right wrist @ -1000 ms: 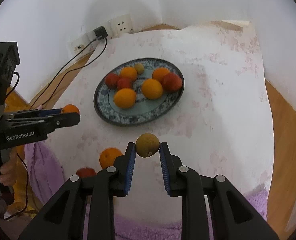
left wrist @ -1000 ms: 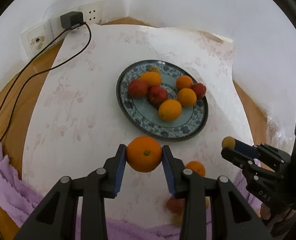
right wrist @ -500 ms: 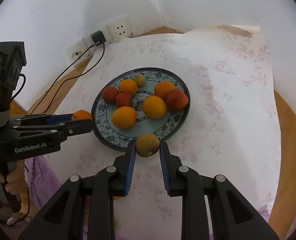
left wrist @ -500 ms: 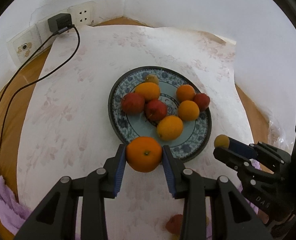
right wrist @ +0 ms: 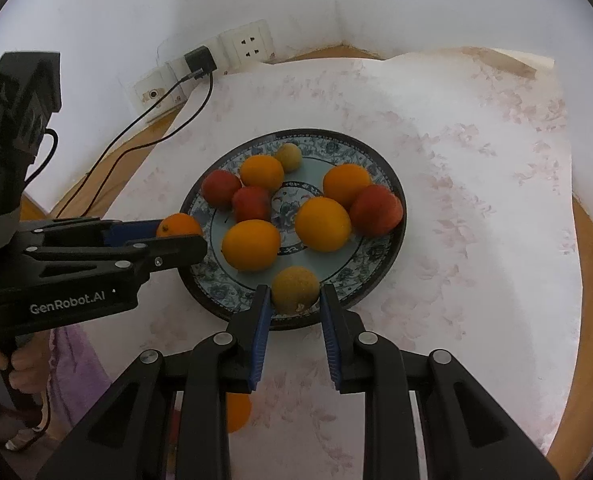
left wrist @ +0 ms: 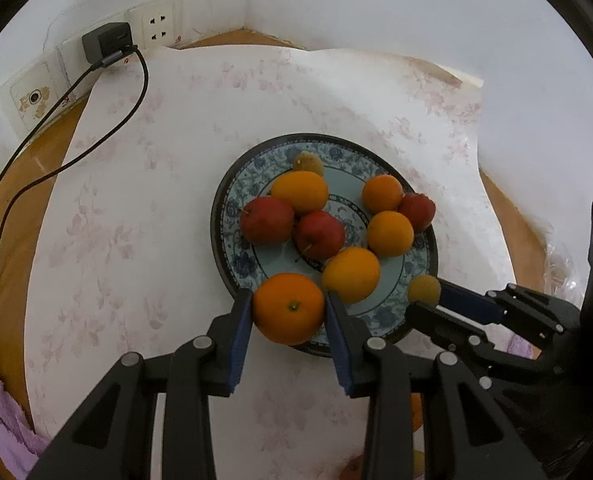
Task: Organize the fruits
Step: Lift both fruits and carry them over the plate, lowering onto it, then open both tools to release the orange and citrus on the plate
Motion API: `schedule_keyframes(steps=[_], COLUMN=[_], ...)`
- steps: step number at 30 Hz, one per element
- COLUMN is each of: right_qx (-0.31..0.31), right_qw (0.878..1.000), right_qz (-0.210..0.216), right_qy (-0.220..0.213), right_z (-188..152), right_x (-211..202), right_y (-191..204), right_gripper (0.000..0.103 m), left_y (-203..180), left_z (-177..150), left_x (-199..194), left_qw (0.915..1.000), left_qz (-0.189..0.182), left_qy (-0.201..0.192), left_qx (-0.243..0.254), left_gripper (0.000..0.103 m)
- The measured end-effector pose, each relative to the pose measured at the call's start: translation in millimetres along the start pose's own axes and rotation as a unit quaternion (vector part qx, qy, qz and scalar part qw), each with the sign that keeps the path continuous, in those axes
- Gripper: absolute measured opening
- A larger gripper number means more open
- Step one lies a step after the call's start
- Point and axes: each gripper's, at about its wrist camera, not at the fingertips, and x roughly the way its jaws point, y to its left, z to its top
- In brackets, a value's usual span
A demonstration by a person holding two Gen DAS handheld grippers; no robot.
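Hidden: behind your gripper arms, low in both views, you see only slivers of an orange and a red fruit on the table (right wrist: 496,220); their shapes cannot be made out.
Left gripper (left wrist: 288,310): you have it clamped on an orange (left wrist: 288,308), blue pads pressing both sides.
Orange facing: its stem dimple faces the camera, tilted slightly down; it is round, with no clear long axis.
Orange place: between your fingertips, over the near rim of the plate (left wrist: 224,216); whether it touches the plate cannot be told.
Right gripper (right wrist: 295,294): you have it closed on a small yellow fruit (right wrist: 295,289).
Yellow fruit: roundish and speckled, with a dark end low towards the camera.
Yellow fruit place: at your fingertips, over the plate's near rim.
Plate load: just ahead of both grippers lie four oranges, three red fruits and a second small yellow one at the far rim.
Cut off: the left hand (right wrist: 20,372) shows only partly at the edge.
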Motion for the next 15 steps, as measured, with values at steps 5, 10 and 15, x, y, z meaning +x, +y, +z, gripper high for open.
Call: schedule_keyframes(steps=[5,10,15], right_qx=[-0.001,-0.002,0.007], right_qw=[1.000,1.000,1.000], right_qz=[-0.001,0.000,0.009], right_qy=[-0.001,0.000,0.000], right_z=[-0.4,-1.0,-0.9], right_x=[1.3,1.4,1.2], right_y=[1.2,2.0,0.6], right_gripper=[0.026,0.026,0.027], left_y=[0.3,0.3,-0.2], left_z=[-1.1,-0.9,-0.7], left_x=[1.2,1.0,0.8], left_qw=[1.0000,1.0000,1.0000], left_qz=[0.002,0.002,-0.001], left_qy=[-0.001,-0.001,0.001], left_qx=[0.003,0.002,0.007], left_gripper=[0.037,0.037,0.043])
